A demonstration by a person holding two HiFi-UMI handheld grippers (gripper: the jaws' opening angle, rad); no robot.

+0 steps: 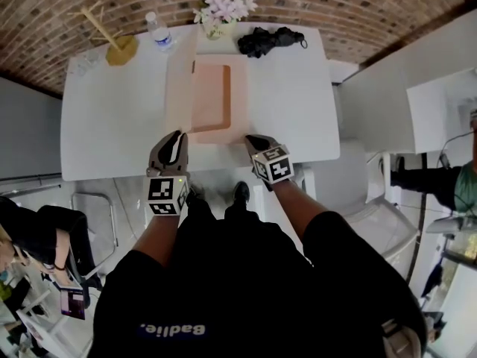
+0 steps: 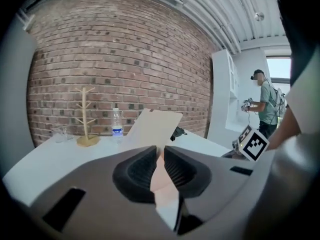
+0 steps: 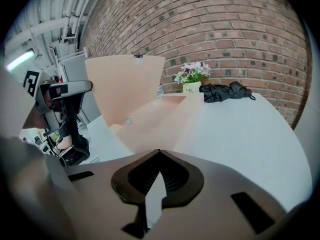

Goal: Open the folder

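Observation:
A peach folder (image 1: 223, 125) lies in the middle of the white table (image 1: 112, 118). Its cover (image 1: 181, 80) stands lifted on the left side, and a thick peach pad (image 1: 211, 94) shows inside. My left gripper (image 1: 177, 136) is shut on the cover's near edge; in the left gripper view the cover (image 2: 152, 126) rises from between the pads of the left gripper (image 2: 160, 151). My right gripper (image 1: 252, 140) is shut, its tips at the folder's near right corner. In the right gripper view the right gripper (image 3: 159, 151) points at the folder's base (image 3: 150, 124), with the raised cover (image 3: 125, 84) beyond.
Along the table's far edge stand a wooden branch stand (image 1: 119, 39), a water bottle (image 1: 159, 32), a pot of flowers (image 1: 221, 10) and a black bundle (image 1: 268, 39). A brick wall is behind. A person (image 2: 265, 104) stands off to the right.

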